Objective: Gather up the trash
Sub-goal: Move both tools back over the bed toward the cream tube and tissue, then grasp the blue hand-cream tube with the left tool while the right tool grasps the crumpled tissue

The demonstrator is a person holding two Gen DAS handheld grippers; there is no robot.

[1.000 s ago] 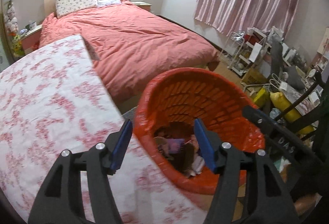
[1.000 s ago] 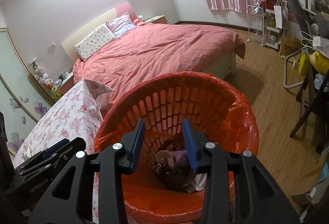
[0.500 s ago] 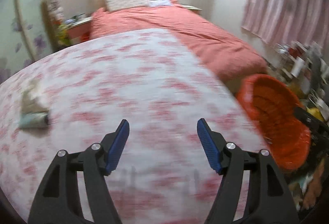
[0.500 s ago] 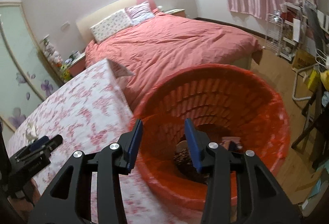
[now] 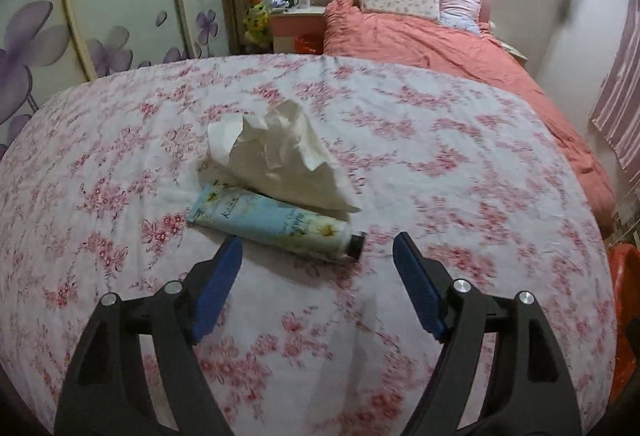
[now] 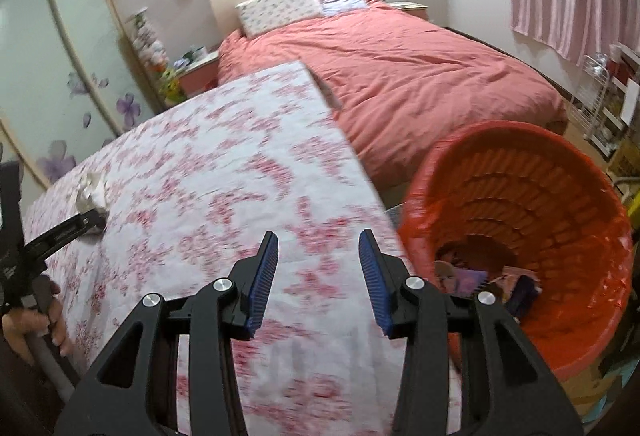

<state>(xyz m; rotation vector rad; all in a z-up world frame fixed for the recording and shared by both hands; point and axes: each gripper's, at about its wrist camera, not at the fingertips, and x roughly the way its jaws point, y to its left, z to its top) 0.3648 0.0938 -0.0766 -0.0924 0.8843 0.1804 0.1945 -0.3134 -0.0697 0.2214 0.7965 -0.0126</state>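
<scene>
Floral tablecloth (image 5: 460, 139) bears tube (image 5: 276, 222), lettering illegible.

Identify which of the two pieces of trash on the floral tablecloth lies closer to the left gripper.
The blue tube, lying on its side just ahead of the open left gripper. The crumpled white tissue sits behind it, farther away.

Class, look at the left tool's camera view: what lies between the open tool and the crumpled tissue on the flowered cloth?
In the left wrist view, a pale blue tube lies between the left tool and the tissue, touching the tissue's near edge.
</scene>
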